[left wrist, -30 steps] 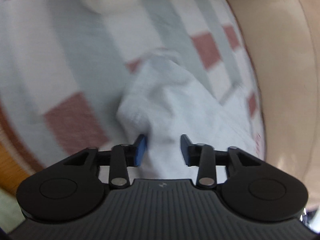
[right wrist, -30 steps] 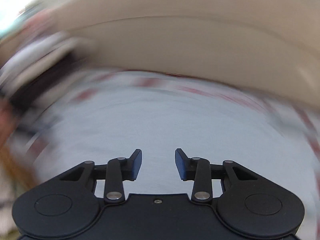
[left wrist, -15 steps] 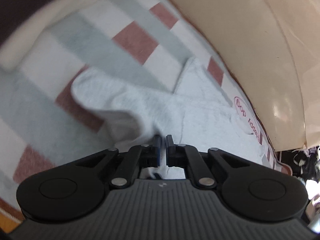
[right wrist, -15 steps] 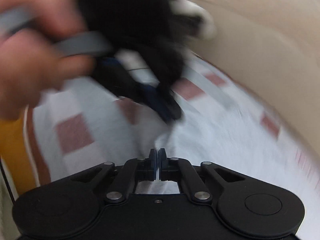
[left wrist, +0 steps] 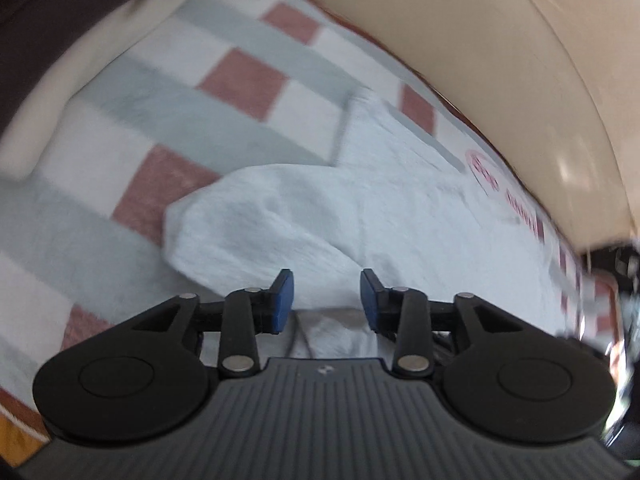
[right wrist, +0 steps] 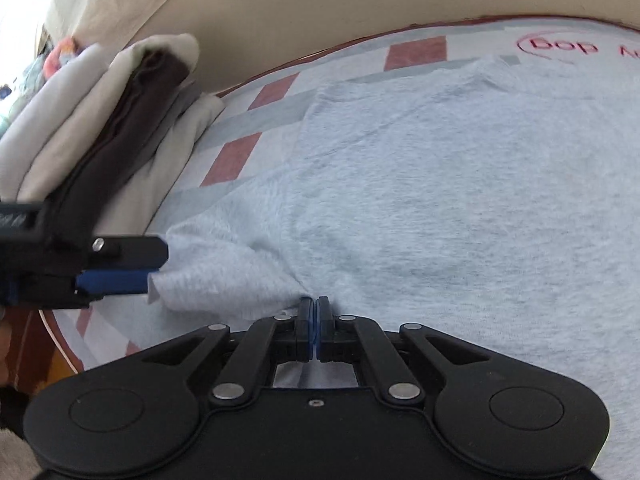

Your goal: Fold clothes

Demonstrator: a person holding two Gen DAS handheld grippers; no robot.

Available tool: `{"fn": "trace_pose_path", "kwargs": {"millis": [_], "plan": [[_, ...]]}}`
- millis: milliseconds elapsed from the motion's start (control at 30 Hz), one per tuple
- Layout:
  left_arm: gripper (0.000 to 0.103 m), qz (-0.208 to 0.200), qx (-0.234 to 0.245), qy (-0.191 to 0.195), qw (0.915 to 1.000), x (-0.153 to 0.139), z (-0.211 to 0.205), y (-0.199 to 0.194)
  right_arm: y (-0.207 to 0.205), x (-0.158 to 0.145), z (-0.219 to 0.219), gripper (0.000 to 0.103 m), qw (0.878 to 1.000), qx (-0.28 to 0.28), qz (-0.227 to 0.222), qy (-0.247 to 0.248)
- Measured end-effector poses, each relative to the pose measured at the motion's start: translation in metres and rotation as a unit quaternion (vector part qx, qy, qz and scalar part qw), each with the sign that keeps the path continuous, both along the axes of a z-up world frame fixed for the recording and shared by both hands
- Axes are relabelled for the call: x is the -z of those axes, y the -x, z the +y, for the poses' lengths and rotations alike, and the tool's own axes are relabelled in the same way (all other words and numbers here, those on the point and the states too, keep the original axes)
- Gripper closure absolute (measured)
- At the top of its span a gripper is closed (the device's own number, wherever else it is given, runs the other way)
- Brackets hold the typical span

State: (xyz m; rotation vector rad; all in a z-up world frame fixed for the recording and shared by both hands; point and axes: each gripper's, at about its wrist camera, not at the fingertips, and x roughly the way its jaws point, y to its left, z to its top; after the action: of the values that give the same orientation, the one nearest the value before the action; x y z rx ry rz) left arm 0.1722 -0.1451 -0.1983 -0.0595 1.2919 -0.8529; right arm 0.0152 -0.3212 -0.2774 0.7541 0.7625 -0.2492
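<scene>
The left gripper (left wrist: 325,300) hovers with fingers wide over the folded sleeve of the light grey T-shirt (right wrist: 440,200), which lies spread on the checked blanket (left wrist: 160,128). The right gripper (right wrist: 316,328) pinches the shirt's near edge. Sleeve fold appears done; next, lift that edge across.

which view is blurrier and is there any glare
Left wrist view: motion blur smears the blanket and right edge, glare spots on the beige headboard. Right wrist view: sharper, the grey shirt weave reads clearly, the top-left corner is blown out white; both bow from fisheye.
</scene>
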Motion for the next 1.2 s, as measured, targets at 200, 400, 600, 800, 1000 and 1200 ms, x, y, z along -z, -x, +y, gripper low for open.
{"fn": "trace_pose_path", "kwargs": {"millis": [200, 400, 600, 800, 1000, 1200], "plan": [[0.044, 0.036, 0.036, -0.053, 0.9973, 0.022, -0.024, 0.009, -0.007, 0.003, -0.027, 0.103, 0.998, 0.011, 0.004, -0.066], [0.096, 0.068, -0.001, -0.037, 0.997, 0.04, -0.029, -0.003, -0.017, -0.015, -0.001, 0.103, 0.994, -0.071, 0.017, 0.087], [0.096, 0.002, 0.012, -0.035, 0.9993, 0.023, -0.04, -0.003, -0.013, -0.023, 0.034, 0.103, 0.968, -0.157, 0.035, 0.194], [0.097, -0.076, -0.035, -0.044, 0.9955, 0.007, -0.023, -0.01, 0.006, -0.029, 0.037, 0.103, 0.964, -0.19, 0.039, 0.184], [0.096, -0.004, -0.037, 0.014, 0.9992, 0.02, -0.026, -0.013, 0.01, -0.058, 0.064, 0.093, 0.938, -0.195, 0.005, 0.285], [0.096, -0.003, -0.043, 0.034, 0.9985, 0.02, -0.024, -0.014, -0.032, -0.06, 0.094, 0.072, 0.895, -0.251, -0.002, 0.368]]}}
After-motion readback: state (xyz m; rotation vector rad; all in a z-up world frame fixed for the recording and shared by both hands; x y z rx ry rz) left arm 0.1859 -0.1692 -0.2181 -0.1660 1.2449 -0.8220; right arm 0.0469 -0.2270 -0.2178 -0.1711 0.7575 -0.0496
